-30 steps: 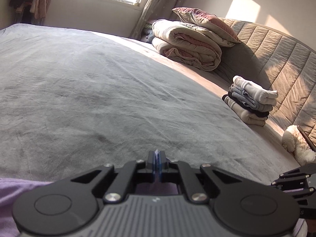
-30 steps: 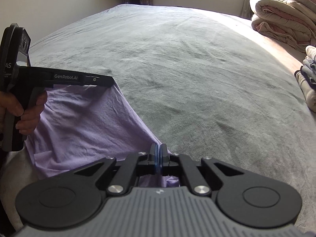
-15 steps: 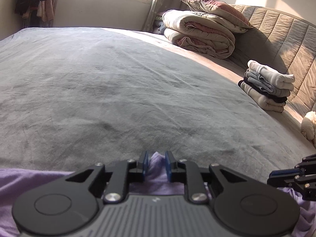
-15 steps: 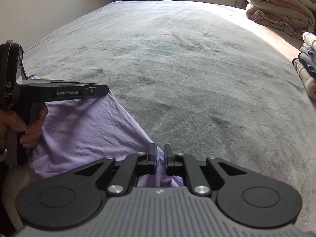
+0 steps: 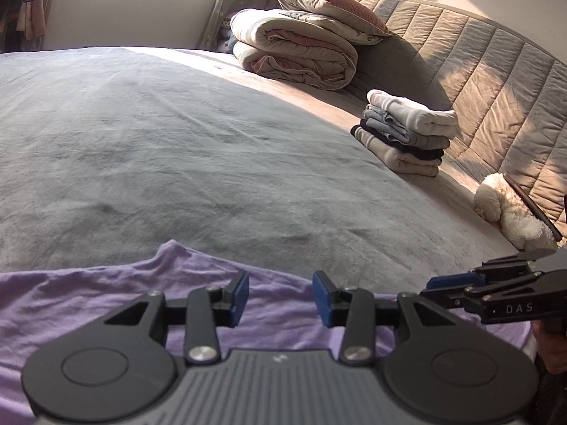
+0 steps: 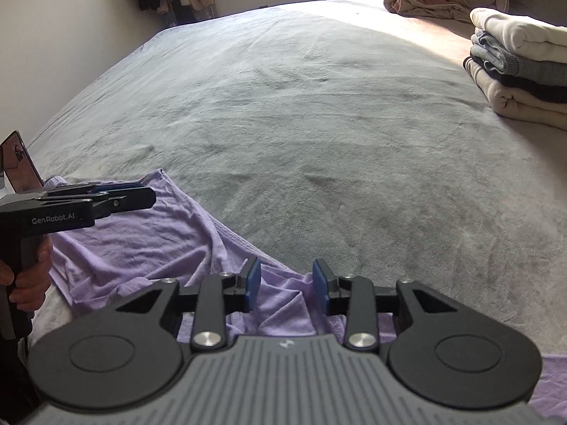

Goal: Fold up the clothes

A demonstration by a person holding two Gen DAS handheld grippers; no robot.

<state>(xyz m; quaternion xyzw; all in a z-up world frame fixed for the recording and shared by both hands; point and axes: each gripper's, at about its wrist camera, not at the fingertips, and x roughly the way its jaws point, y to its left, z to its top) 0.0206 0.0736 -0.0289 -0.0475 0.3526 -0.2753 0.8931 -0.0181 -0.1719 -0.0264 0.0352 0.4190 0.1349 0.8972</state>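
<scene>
Left gripper (image 5: 280, 297): jaws spread wide, nothing between the blue pads, just hanging over the purple cloth. We also catch it side-on at 9 o'clock in the right wrist view, with a hand (image 6: 26, 279) wrapped round its handle.
Right gripper (image 6: 286, 288): same deal, jaws spread apart and pinching nothing, wrinkled fabric showing through the gap.
Lilac garment (image 5: 117, 294): lies flat-ish and rumpled on the near edge of the bed, down at 6 o'clock under both grippers; we can't tell what kind of garment it is.
Grey blanket (image 5: 184, 148): covers the bed, bare through the middle.
Stack of folded clothes (image 5: 407, 134): sits at 2 o'clock by the padded headboard (image 5: 489, 88), white piece on top, well apart from the lilac one.
Rolled duvet (image 5: 297, 49): at 12 to 1 o'clock with a pillow (image 5: 326, 3) on it.
Fluffy white toy (image 5: 510, 212): at 3 o'clock against the headboard.
</scene>
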